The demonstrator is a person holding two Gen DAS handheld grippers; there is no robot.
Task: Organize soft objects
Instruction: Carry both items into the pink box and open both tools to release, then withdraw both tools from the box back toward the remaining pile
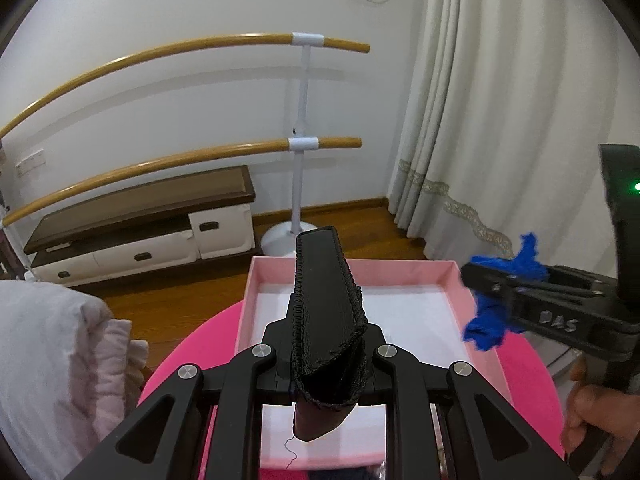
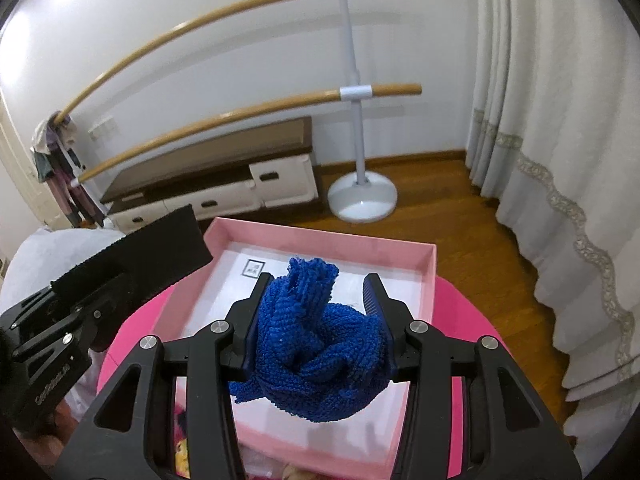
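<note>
My left gripper [image 1: 326, 344] is shut on a folded black cloth piece with stitched edges [image 1: 324, 300], held above the pink box [image 1: 460, 284]. It also shows at the left of the right wrist view [image 2: 152, 256]. My right gripper [image 2: 320, 320] is shut on a bunched blue knitted cloth [image 2: 316, 352], held above the same pink box [image 2: 428, 276]. The right gripper with the blue cloth [image 1: 496, 300] shows at the right of the left wrist view. The box has a white floor and sits on a bright pink round table [image 2: 460, 320].
A white bedding pile [image 1: 52, 356] lies left of the table. Behind stand a double wooden barre on a white stand [image 2: 360, 192], a low cabinet with drawers [image 2: 224, 188] and long curtains [image 2: 560, 160]. The floor is wood. Small colourful items [image 2: 182, 452] lie at the table's near edge.
</note>
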